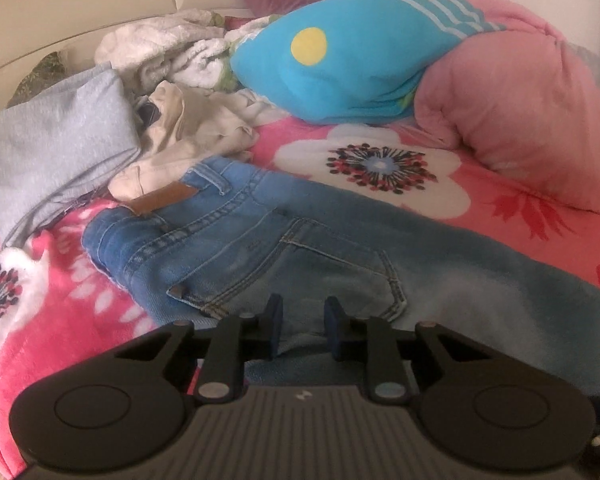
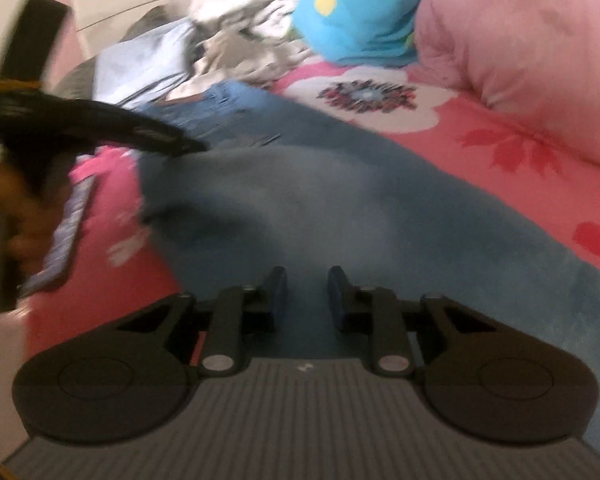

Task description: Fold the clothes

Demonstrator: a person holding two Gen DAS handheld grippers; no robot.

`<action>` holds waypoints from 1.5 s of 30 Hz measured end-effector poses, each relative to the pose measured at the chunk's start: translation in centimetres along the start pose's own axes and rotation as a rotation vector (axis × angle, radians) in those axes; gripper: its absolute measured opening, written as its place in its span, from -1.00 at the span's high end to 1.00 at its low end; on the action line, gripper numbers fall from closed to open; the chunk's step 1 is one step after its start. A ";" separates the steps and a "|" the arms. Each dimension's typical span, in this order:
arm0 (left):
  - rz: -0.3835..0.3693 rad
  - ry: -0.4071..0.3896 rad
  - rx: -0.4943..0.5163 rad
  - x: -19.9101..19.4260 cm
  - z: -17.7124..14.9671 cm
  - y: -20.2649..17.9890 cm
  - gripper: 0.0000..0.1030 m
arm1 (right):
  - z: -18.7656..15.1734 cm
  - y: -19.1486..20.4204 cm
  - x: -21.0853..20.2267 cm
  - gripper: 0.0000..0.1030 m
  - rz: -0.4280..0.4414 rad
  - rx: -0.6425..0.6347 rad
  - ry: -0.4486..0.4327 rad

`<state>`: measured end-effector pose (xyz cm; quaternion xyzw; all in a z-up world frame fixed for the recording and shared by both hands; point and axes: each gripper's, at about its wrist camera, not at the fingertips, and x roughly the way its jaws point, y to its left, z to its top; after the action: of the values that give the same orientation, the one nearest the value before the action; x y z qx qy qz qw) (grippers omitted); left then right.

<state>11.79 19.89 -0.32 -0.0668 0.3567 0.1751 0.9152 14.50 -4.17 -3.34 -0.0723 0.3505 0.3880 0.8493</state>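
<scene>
I see the jeans (image 1: pixel 260 248) spread flat across the pink flowered blanket (image 1: pixel 380 168), waistband at the far left, legs running near and right. My left gripper (image 1: pixel 302 326) sits over the seat by the back pocket, its jaws narrowed with denim in the gap; I cannot tell if the pads bite. My right gripper (image 2: pixel 307 298) hovers over the leg, equally narrowed, grip unclear in the blur. Far back lie a grey top (image 1: pixel 60 140), a blue pillow (image 1: pixel 332 68) and a pink quilt (image 1: pixel 520 112).
</scene>
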 end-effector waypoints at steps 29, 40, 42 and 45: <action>-0.024 0.101 -0.058 2.0 0.9 1.6 0.61 | 1.2 1.6 3.4 0.75 0.145 0.045 0.030; -0.008 0.103 -0.064 1.9 0.8 1.4 0.61 | 2.7 1.9 2.3 0.77 0.153 0.112 -0.009; -0.007 0.096 -0.063 2.0 0.6 1.4 0.61 | 0.5 2.9 2.9 0.78 0.179 0.128 0.034; -0.006 0.065 -0.063 1.3 0.6 1.2 0.62 | -1.0 3.8 0.1 0.77 0.216 0.126 0.019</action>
<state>12.68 21.49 -0.74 -0.1022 0.3806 0.1814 0.9010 11.32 -1.86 -3.59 0.0157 0.3878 0.4537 0.8022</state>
